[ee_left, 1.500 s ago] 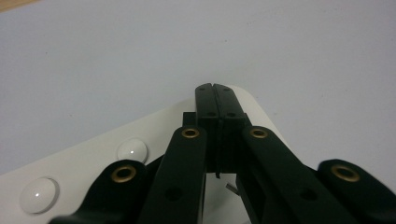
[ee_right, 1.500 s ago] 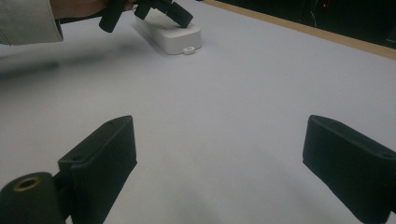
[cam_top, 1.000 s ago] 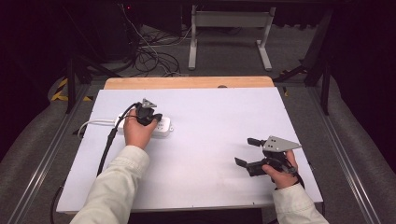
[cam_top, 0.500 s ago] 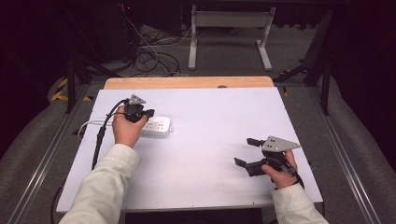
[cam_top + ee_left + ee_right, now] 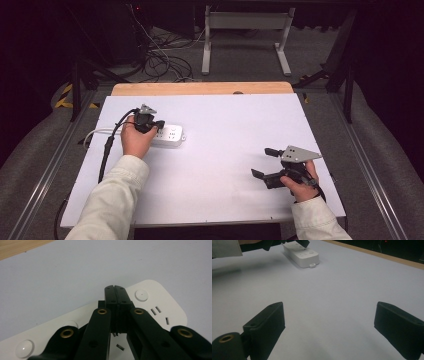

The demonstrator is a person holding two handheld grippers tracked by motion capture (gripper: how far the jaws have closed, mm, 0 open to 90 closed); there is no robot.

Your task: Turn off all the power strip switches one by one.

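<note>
The left gripper (image 5: 115, 288) is closed, empty, its tips over the power strip (image 5: 169, 135) at the table's (image 5: 225, 165) left. Press a switch button (image 5: 141, 295) squarely, tips vertical. The right gripper (image 5: 265, 162) idles open, well apart.

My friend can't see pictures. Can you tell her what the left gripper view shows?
The left gripper, jaws shut together with nothing between them, points down over a white power strip lying on a pale table. Round buttons and socket slots show on the strip beside the jaws.
</note>
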